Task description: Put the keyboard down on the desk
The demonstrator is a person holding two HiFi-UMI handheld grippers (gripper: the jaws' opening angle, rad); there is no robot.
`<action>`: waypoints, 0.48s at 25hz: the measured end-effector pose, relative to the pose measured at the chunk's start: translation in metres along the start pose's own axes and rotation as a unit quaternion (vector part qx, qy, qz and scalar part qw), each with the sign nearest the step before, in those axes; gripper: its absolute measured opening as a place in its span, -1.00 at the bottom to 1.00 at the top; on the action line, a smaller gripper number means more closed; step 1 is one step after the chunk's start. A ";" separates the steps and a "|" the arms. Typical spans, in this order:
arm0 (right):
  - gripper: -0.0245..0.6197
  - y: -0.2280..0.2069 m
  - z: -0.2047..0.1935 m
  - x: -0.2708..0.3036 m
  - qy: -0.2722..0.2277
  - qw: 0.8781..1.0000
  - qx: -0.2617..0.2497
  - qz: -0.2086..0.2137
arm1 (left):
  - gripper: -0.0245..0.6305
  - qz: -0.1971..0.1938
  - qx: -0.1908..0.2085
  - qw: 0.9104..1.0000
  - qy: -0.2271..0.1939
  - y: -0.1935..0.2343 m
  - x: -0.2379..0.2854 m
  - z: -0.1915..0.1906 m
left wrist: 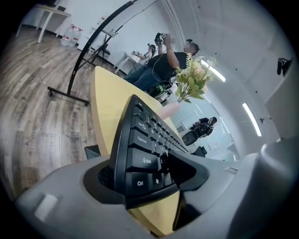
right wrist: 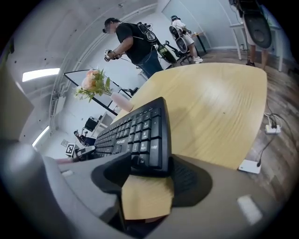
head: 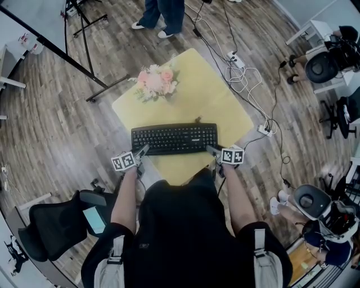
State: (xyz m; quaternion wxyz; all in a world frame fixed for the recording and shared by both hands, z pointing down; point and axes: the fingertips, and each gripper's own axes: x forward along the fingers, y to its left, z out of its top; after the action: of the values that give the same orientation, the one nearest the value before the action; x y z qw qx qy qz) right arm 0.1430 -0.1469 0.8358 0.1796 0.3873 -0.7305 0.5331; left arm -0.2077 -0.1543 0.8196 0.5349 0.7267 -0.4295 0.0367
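Left gripper view, not head view: legible Ctrl (left wrist: 140, 183), Shift (left wrist: 142, 161) on keyboard (left wrist: 150, 128).

Pink-and-white flower bunch (head: 157, 82) toward far side of tabletop (head: 225, 107). Wood-plank floor (head: 56, 129) all round. Black office chair (head: 53, 225) lower left, teal-faced phone (head: 94, 219) lying on it. White power strip (head: 234, 58) and looping cables (head: 247, 90) upper right. Black stand legs (head: 93, 79) upper left. A person's legs (head: 163, 14) at top edge.
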 end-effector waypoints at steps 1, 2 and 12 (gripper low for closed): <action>-0.14 -0.001 0.000 0.000 -0.001 1.000 -0.002 -0.004 | -0.09 0.009 0.003 1.000 -0.001 0.002 0.000 0.000; -0.13 -0.001 -0.001 0.000 -0.002 1.000 -0.003 -0.008 | -0.07 0.018 0.007 1.000 -0.003 0.004 0.000 0.000; -0.10 -0.001 -0.003 0.002 -0.002 0.999 -0.019 -0.050 | 0.06 0.081 0.035 0.996 -0.013 0.016 -0.003 0.002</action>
State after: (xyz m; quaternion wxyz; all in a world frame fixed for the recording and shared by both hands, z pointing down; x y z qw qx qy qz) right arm 0.1417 -0.1449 0.8389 0.2118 0.4215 -0.7201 0.5088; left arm -0.2212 -0.1554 0.8294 0.4987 0.7081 -0.4924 0.0861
